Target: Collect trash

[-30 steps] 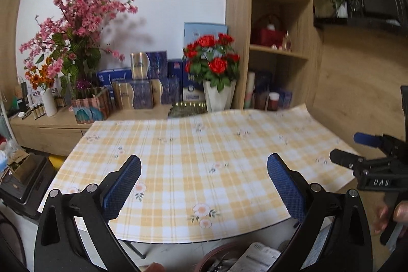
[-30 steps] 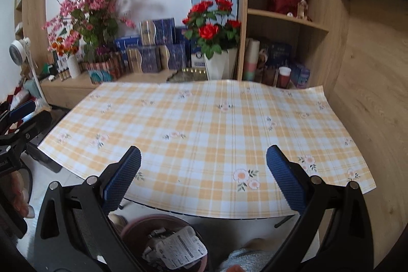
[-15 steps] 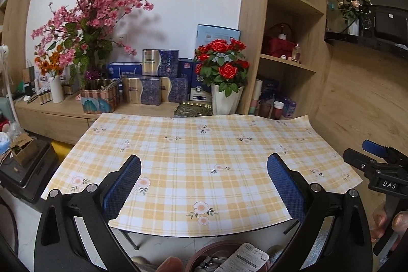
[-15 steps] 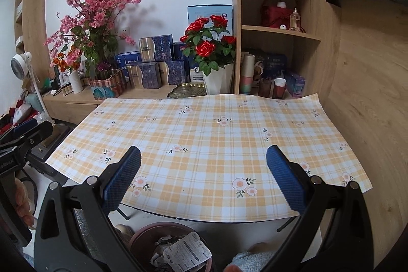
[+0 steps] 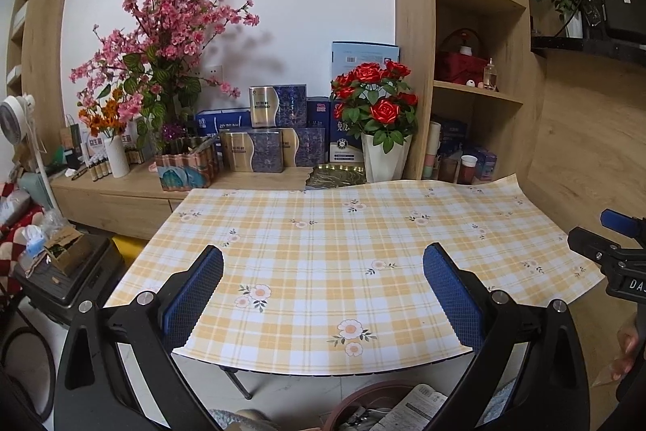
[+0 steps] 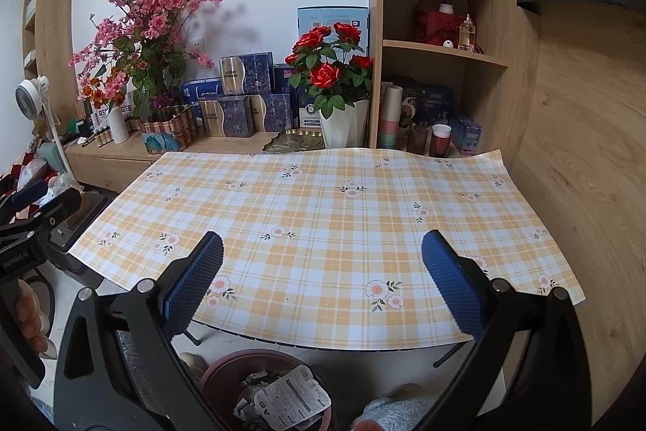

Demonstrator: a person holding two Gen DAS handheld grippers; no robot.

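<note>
A yellow-checked floral tablecloth (image 5: 323, 249) (image 6: 323, 213) covers the table, and I see no loose trash on it. Below the table's near edge stands a brown round bin (image 6: 218, 374) (image 5: 363, 396) with crumpled wrappers and a white printed packet (image 6: 290, 398) inside. My left gripper (image 5: 323, 269) is open above the near edge of the cloth, nothing between its blue pads. My right gripper (image 6: 323, 265) is also open and holds nothing, over the same edge and above the bin. Each gripper shows at the side of the other's view.
Behind the table a low wooden cabinet (image 5: 121, 188) carries a pink blossom arrangement (image 5: 161, 39), blue gift boxes (image 5: 274, 132) and red roses in a white pot (image 5: 379, 132). Wooden shelves (image 6: 444, 47) stand at the right. A black case (image 5: 60, 277) and a fan (image 5: 16, 120) sit at the left.
Both grippers have risen and drawn back from the table, so more of the wall and shelves shows. Both stay open with nothing held.
</note>
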